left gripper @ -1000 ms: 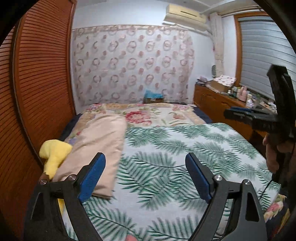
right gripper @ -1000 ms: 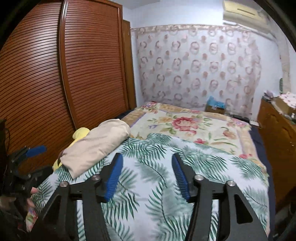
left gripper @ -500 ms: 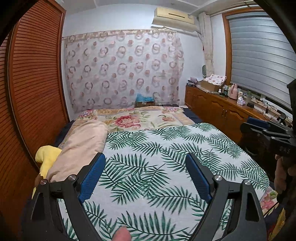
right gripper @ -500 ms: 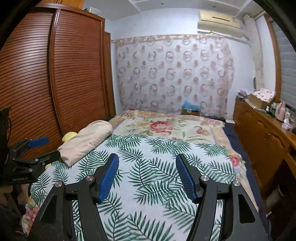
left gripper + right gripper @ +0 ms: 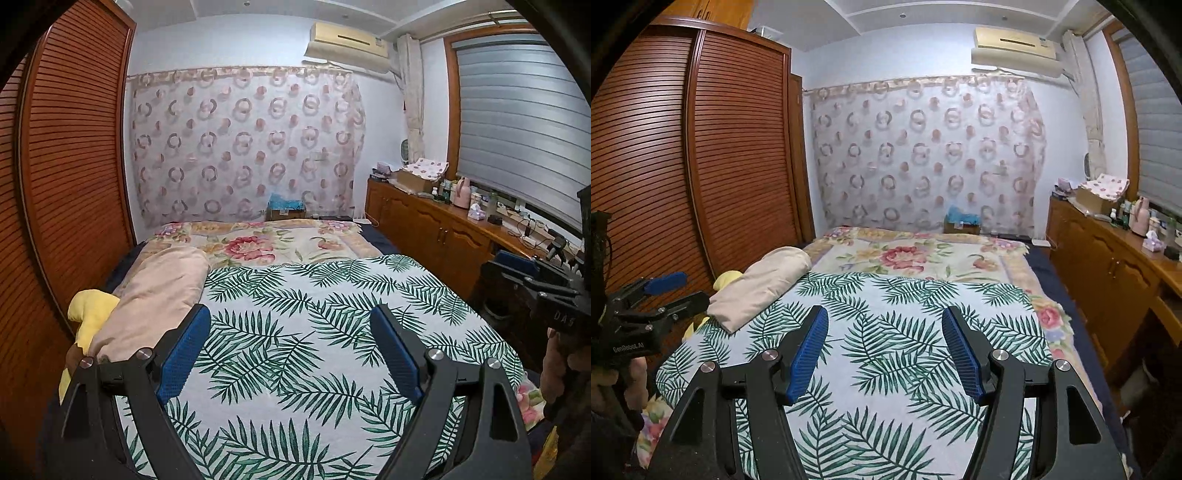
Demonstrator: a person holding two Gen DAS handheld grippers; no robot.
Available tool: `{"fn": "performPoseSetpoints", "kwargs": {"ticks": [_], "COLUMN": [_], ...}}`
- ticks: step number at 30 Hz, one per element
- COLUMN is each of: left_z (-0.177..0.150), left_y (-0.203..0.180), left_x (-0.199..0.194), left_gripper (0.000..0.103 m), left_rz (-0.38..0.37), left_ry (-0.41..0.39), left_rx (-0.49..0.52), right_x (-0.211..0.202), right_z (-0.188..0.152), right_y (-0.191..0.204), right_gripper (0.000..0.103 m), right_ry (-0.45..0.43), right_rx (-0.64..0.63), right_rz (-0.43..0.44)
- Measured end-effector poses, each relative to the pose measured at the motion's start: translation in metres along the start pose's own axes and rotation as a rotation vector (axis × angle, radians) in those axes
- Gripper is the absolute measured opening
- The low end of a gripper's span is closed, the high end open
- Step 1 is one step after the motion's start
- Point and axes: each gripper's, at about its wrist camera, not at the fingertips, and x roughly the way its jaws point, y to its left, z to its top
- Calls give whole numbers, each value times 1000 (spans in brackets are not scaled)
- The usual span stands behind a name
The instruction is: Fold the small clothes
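Observation:
A white cloth printed with green palm leaves (image 5: 295,295) lies spread flat over the near half of the bed, also in the right wrist view (image 5: 905,295). My left gripper (image 5: 290,317) hovers above its near part, open, with nothing between its blue pads. My right gripper (image 5: 884,315) hangs over the same cloth, open and empty. Each shows in the other's view: the right gripper (image 5: 517,273) at the right edge in a person's hand, the left gripper (image 5: 677,291) at the left edge. I see no other small garment.
A beige pillow (image 5: 159,291) and a yellow soft item (image 5: 90,310) lie along the bed's left side. A floral blanket (image 5: 258,240) covers the far half. A slatted wardrobe (image 5: 74,184) stands left, a wooden cabinet (image 5: 424,229) with bottles right, a box (image 5: 286,212) at the far wall.
Both grippers have drawn back from the bed, so more of the room and ceiling shows. The pillow and cloth look farther away. Both jaws stay open and empty.

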Motion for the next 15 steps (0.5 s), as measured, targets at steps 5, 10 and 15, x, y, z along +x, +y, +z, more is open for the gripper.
{"fn": "performPoseSetpoints", "kwargs": {"ticks": [5,10,15], "left_z": [1,2,3], "left_y": [-2,-6,-6], "left_x": [-1,-3,-3], "left_gripper": [88,88,88], "left_rz": [3,4,4], "left_ry": [-2,-9,-11], "left_rx": [5,10,6], "right_x": [1,1,0], "right_z": [0,0,-2], "right_y": [-3,-8,-9], "right_gripper": [66,66,66], "right_ry": [-2,-3,-4], "right_rx": [9,16,18], "right_rz": [-4,-4,-6]}}
